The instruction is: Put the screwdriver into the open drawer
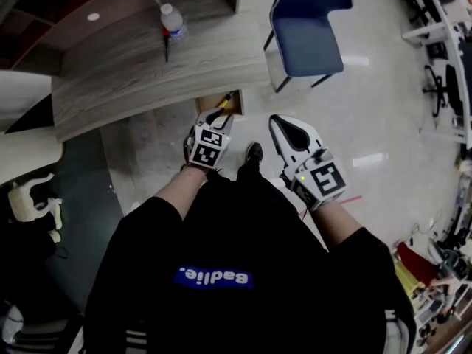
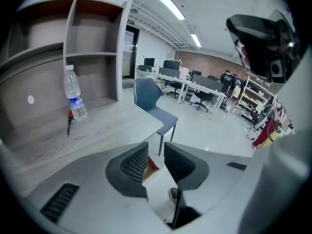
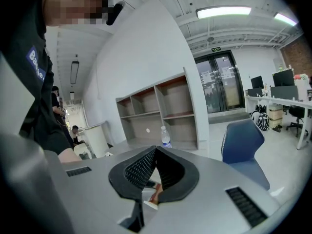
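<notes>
A slim red-and-black screwdriver (image 1: 167, 48) lies on the grey wooden desk (image 1: 110, 87) beside a water bottle (image 1: 173, 22). The left gripper view shows this screwdriver (image 2: 69, 123) at the foot of the bottle (image 2: 74, 99). Under the desk's front edge the wooden drawer (image 1: 221, 103) stands open, with a thin yellow thing showing inside. My left gripper (image 1: 217, 120) hangs just in front of the drawer. It is open (image 2: 156, 149) with nothing between its pads. My right gripper (image 1: 275, 119) is to its right over the floor, shut (image 3: 156, 150) and empty.
A blue chair (image 1: 306, 28) stands right of the desk. Open shelves (image 2: 92, 57) rise at the back of the desk. The person's shoe (image 1: 253, 152) is on the floor between the grippers. Office desks and chairs (image 2: 195, 84) fill the far room.
</notes>
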Available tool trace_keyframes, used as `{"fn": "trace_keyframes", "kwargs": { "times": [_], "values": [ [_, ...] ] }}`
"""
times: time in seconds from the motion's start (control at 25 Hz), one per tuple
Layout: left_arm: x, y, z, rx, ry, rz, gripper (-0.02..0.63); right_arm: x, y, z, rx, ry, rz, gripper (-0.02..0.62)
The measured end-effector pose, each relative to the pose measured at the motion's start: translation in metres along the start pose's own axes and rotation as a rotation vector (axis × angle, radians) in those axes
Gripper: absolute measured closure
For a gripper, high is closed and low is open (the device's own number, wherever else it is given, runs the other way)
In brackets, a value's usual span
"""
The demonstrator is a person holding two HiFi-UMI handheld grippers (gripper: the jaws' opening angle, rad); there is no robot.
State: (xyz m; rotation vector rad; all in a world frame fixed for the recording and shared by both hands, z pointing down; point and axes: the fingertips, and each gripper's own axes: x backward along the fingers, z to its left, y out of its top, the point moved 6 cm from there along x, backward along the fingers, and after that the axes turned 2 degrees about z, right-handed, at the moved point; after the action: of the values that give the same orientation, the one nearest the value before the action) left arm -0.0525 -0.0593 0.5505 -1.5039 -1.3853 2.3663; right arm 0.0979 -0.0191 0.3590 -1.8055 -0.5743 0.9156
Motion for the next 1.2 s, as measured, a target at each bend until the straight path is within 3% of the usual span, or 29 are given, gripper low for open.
{"fn": "trace_keyframes", "kwargs": {
  "times": [0.76,1.2],
  "values": [
    [0.15,0.061,-0.009,0.092,0.017,-0.279,0.569,-0.016,0.019,0.05,0.062,0.12,-0.015,0.566],
    [0.209,0.09,-0.024,0.121,-0.006,-0.429,0.597,-0.013,0.025,0.066,0.069,0.157,-0.021,0.566]
  ]
}}
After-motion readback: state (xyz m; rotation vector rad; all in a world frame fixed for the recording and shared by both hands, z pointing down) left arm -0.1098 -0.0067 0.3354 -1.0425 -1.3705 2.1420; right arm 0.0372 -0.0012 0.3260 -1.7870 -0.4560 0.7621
